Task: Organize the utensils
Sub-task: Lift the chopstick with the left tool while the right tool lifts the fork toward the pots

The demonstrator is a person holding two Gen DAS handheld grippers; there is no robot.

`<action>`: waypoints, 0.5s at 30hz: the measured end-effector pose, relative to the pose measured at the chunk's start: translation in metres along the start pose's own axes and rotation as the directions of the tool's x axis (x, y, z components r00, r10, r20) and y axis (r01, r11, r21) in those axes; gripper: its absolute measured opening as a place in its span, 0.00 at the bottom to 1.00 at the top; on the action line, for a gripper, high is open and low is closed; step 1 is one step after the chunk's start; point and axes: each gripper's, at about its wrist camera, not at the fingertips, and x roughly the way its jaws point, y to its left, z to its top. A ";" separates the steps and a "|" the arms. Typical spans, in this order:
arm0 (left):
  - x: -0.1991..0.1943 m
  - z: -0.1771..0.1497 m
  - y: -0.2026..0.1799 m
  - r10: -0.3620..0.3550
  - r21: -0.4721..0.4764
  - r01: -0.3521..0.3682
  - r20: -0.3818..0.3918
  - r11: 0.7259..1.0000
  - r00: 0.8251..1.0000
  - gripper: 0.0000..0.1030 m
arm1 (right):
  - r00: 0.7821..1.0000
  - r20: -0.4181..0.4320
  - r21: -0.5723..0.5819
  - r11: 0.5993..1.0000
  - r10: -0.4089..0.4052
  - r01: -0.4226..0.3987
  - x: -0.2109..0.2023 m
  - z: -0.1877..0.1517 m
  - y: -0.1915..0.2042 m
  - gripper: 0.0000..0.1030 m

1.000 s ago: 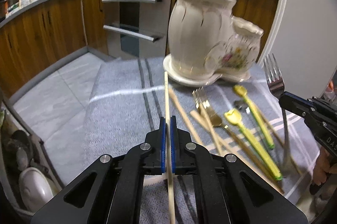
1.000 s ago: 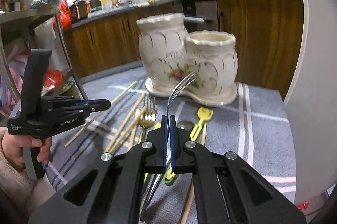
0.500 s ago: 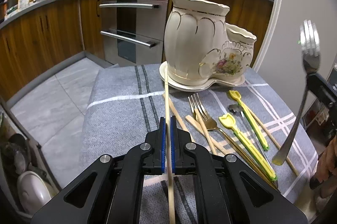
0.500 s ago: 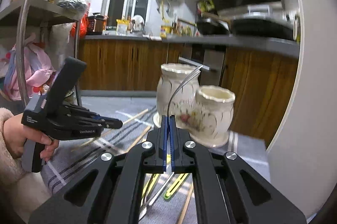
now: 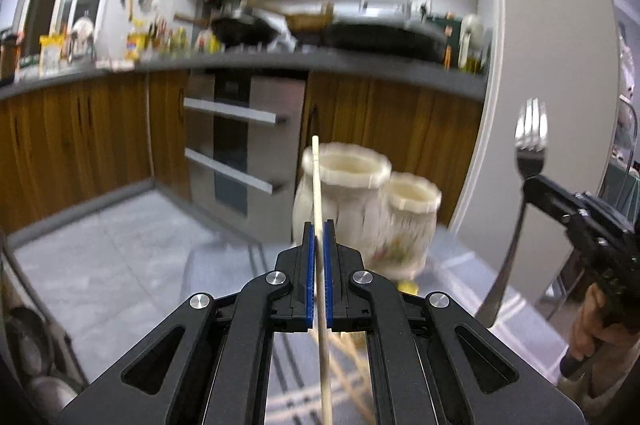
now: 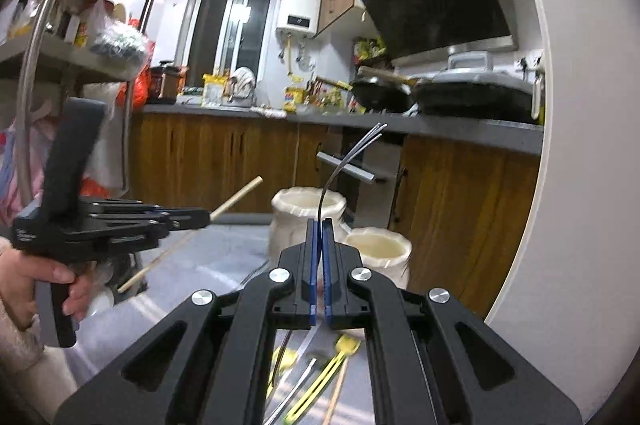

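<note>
My left gripper (image 5: 318,237) is shut on a pale wooden chopstick (image 5: 317,181), held up in the air with its tip above the cream ceramic double utensil holder (image 5: 372,209). In the right wrist view the same gripper (image 6: 204,215) and chopstick (image 6: 240,195) appear at the left, held by a hand. My right gripper (image 6: 319,237) is shut on a silver fork (image 6: 352,153), tines up, above the holder (image 6: 308,221). The fork (image 5: 530,145) shows at the right of the left wrist view too. Yellow-handled utensils (image 6: 344,349) and more chopsticks lie on the grey striped cloth below.
Wooden kitchen cabinets and a steel oven (image 5: 248,141) stand behind the table. A white pillar (image 5: 532,65) rises at the right. A metal shelf rack (image 6: 60,45) with bags stands at the left. Dishes (image 5: 24,337) sit low at the left.
Both grippers have risen off the cloth with their utensils and tilted up toward level. The holder now sits lower in both views, and the table utensils have dropped almost out of sight.
</note>
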 end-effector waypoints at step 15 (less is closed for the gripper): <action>0.080 0.096 -0.011 -0.079 -0.036 0.086 0.158 0.996 0.984 0.04 | 0.989 0.095 0.122 0.987 -0.114 0.102 0.066 0.047 -0.063 0.02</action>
